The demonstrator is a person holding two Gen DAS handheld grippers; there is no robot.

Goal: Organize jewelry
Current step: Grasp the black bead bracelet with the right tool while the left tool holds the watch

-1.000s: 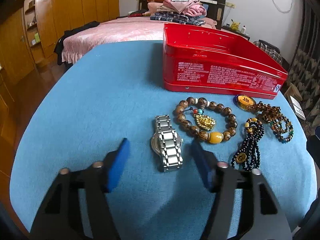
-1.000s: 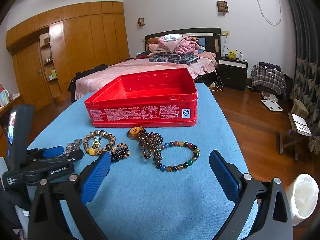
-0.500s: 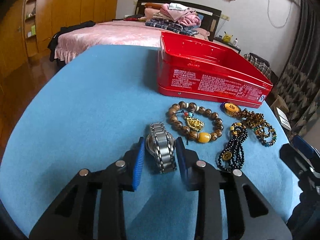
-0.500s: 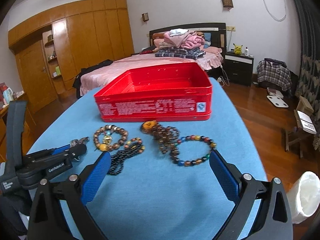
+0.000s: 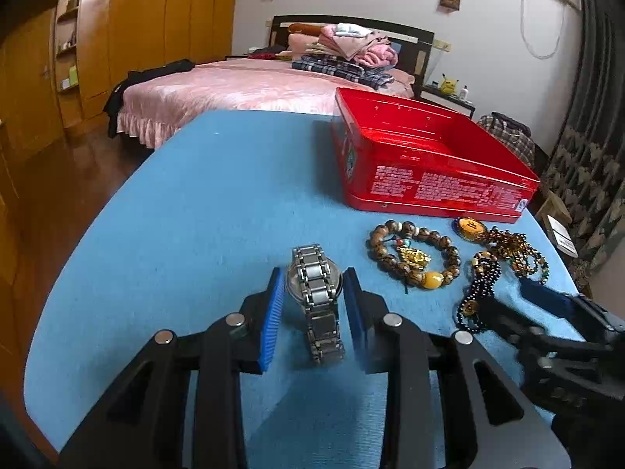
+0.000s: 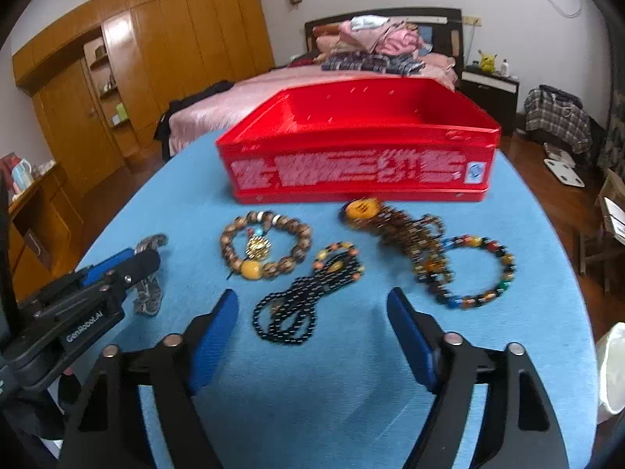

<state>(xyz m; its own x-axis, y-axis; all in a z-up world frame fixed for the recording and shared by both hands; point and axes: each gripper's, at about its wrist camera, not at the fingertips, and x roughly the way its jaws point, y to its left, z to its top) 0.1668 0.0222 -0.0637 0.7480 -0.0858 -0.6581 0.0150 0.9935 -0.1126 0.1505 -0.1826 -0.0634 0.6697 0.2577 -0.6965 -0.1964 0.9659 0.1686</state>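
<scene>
Left wrist view had the left gripper (image 5: 312,305) clamped on the silver watch (image 5: 315,293) – a second earlier its pads stood wide apart. Blue table (image 5: 203,211) lay bare to its left, red tin (image 5: 429,164) beyond. Right gripper (image 6: 312,320) had just been narrowing – still unclamped, black bead strand (image 6: 297,305) between its fingers.

Blue table (image 6: 351,410), red tin (image 6: 359,168) (open), watch (image 5: 316,293), bracelets (image 6: 265,246)

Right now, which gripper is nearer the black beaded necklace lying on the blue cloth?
Right. The right gripper hangs just short of the black beaded necklace, jaws either side of it. The left gripper sits off to the side, clamped on the silver metal watch.
</scene>
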